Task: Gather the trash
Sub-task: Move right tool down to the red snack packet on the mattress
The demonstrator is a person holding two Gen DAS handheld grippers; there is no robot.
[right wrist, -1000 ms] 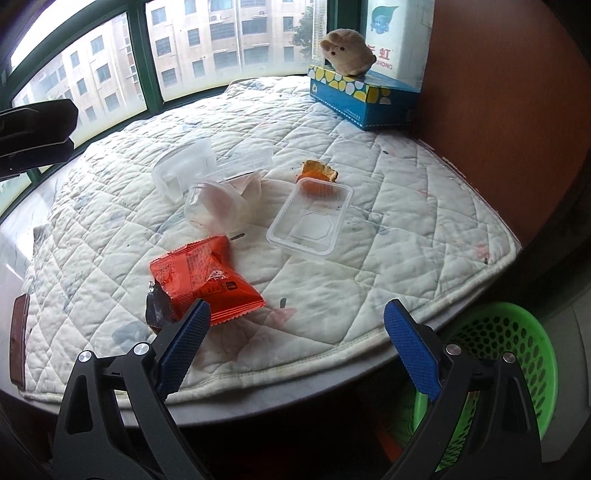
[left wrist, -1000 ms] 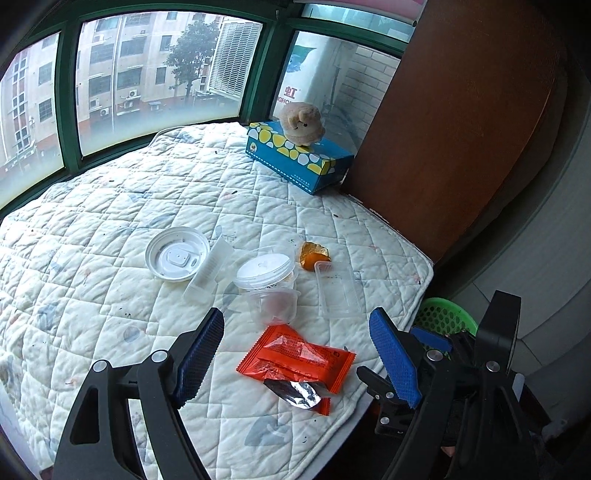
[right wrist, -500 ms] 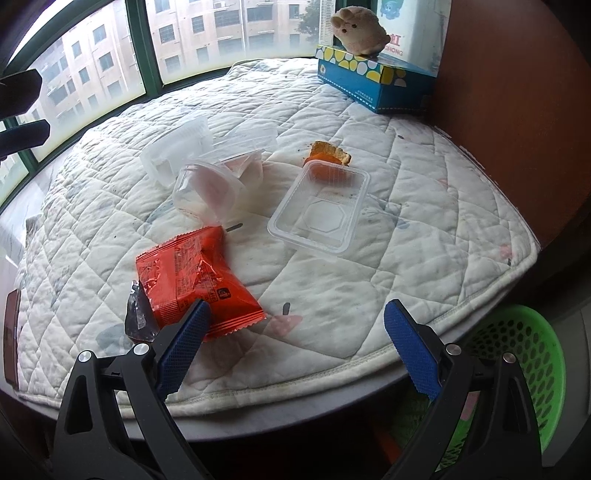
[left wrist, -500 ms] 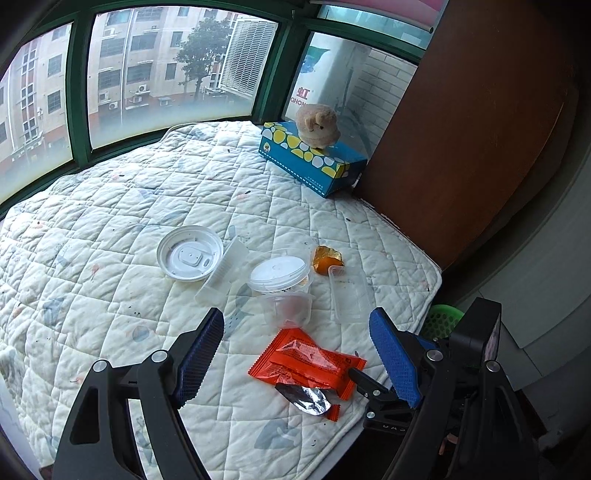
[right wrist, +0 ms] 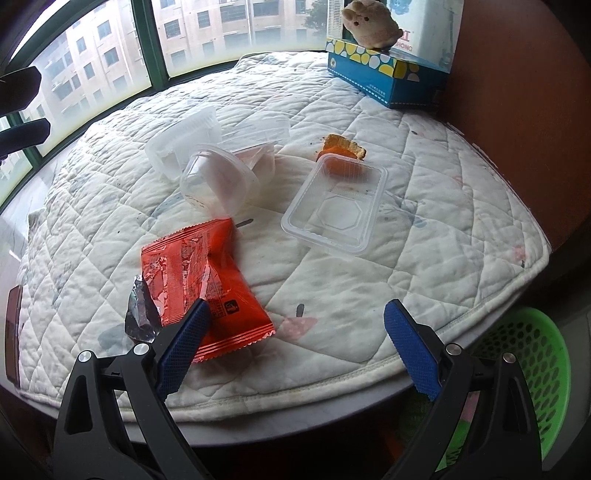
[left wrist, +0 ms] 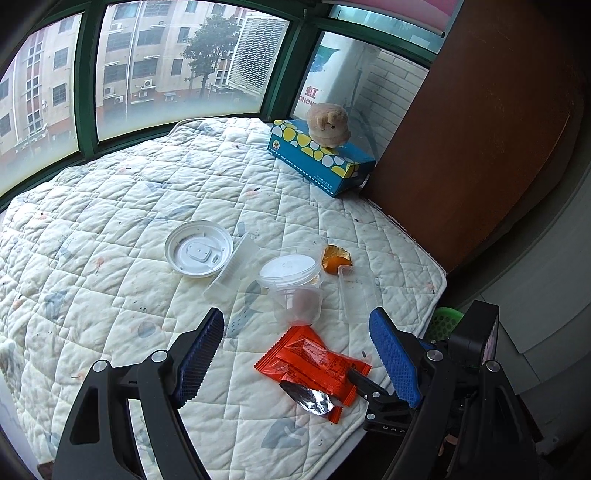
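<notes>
Mostly flat red wrapper (right wrist: 207,280), crinkled, torn silver foil end

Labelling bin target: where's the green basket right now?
Right wrist view, bottom right: the green basket sits below the quilted mat's near edge, beside the right gripper. Left wrist view shows only a sliver.

The quilt (right wrist: 424,206) is white, stitched in diamonds, with faint grey-blue and pink prints. Near its front edge lies a red-orange wrapper (right wrist: 199,280) with a silver foil lining (right wrist: 138,314). The cups (right wrist: 218,181), tray (right wrist: 336,206) and lid (left wrist: 199,253) are clear or milky white. The peel (right wrist: 341,147) is orange. At the far right corner, a blue box (right wrist: 384,70) carries yellow and white spots under a beige plush (right wrist: 371,24). The basket (right wrist: 532,373) is green.
</notes>
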